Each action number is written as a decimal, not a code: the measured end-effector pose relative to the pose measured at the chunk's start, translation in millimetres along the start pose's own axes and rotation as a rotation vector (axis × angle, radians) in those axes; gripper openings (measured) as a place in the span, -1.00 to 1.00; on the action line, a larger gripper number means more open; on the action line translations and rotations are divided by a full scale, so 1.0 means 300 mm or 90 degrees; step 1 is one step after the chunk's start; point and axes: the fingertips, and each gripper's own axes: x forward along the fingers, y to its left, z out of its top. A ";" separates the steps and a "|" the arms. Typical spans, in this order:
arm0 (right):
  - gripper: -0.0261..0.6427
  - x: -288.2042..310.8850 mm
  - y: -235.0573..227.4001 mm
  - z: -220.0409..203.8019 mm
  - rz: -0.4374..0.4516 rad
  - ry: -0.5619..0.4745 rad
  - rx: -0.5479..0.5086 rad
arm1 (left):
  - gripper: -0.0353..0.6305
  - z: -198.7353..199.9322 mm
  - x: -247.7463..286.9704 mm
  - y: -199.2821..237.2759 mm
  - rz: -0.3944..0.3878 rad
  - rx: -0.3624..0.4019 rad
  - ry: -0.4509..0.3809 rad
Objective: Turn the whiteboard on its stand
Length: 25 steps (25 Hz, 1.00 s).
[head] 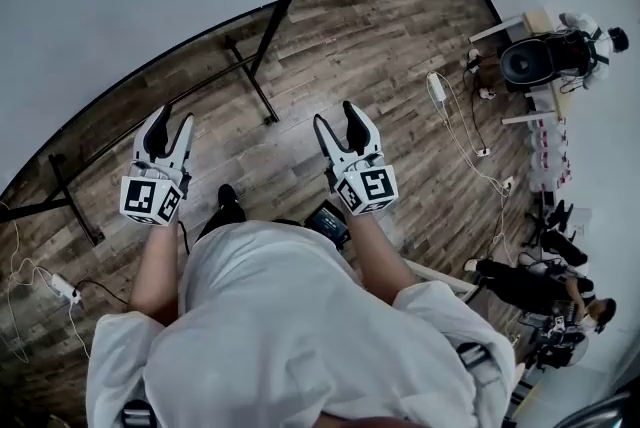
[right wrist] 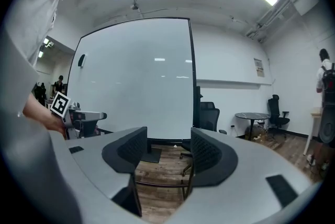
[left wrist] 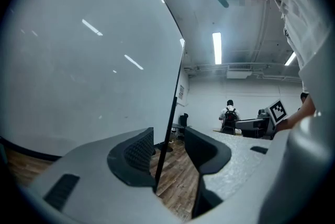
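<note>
Step in hand: approach, nothing gripped yet. The whiteboard [head: 120, 6] is seen at 11 o'clock in the head view, carried on its black stand [head: 262, 94] on the wood floor [head: 400, 46]. The left tool [head: 172, 128] is held released, nothing between the jaws. The board's dark side edge [left wrist: 175, 97] is lined up beyond the gap, untouched. The right tool [head: 338, 119] is likewise released and empty, with the board well apart at its 12 o'clock. Next, likely: edge to be reached, clamped, then swung round.
</note>
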 end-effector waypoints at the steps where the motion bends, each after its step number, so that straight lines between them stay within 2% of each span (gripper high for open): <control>1: -0.15 0.044 -0.008 0.012 0.006 -0.003 -0.004 | -0.35 0.005 0.016 0.030 0.008 -0.001 -0.005; 9: -0.15 0.328 -0.050 0.069 0.071 -0.022 -0.012 | -0.35 0.030 0.054 0.223 0.093 -0.003 -0.029; 14: -0.15 0.503 -0.138 0.083 0.151 -0.031 0.006 | -0.35 0.091 0.074 0.278 0.195 0.019 -0.057; 17: -0.15 0.608 -0.213 0.107 0.202 -0.048 0.011 | -0.35 0.113 0.096 0.269 0.254 0.025 -0.064; 25: -0.11 0.921 -0.527 0.199 0.290 -0.080 0.022 | -0.35 0.132 0.263 0.128 0.373 0.036 -0.078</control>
